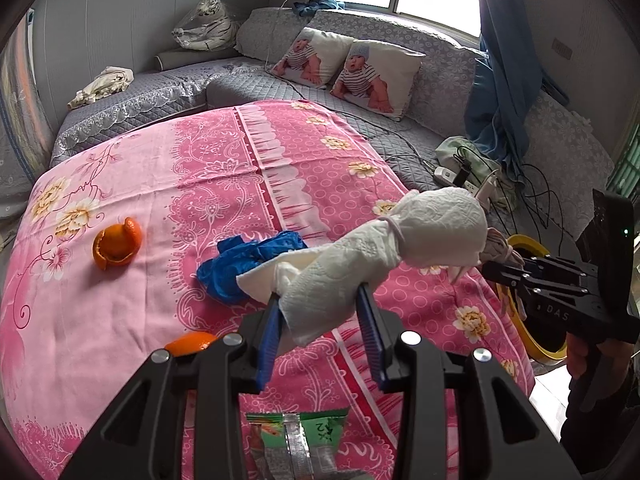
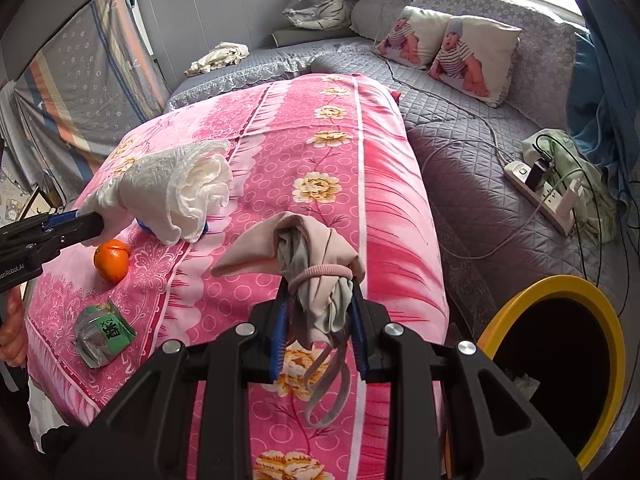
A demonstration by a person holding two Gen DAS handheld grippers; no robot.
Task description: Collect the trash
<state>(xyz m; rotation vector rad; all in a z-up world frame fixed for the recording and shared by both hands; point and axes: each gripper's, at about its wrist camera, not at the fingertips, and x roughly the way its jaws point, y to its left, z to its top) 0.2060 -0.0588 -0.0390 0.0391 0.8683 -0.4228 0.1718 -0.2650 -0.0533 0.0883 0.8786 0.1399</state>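
Item: wad of white paper towel [image 1: 360,264], tied at its middle with a band, clamped at its lower tail between the pads of the left gripper [image 1: 320,320] and carried above the pink flowered bedspread [image 1: 160,168] near its right edge. Risk: only the loose tail was pinched, so the heavier far end could have torn free or slipped out short of the yellow-rimmed bin [image 2: 560,360]. Companion item: beige cloth bundle [image 2: 316,264] with a pink hair tie, clamped in the right gripper [image 2: 320,320] above the same edge, beside the bin; its dangling straps might have snagged the rim. Remaining on the bedspread: blue plastic glove [image 1: 248,268], orange peel [image 1: 118,246], green wrapper [image 2: 102,330].
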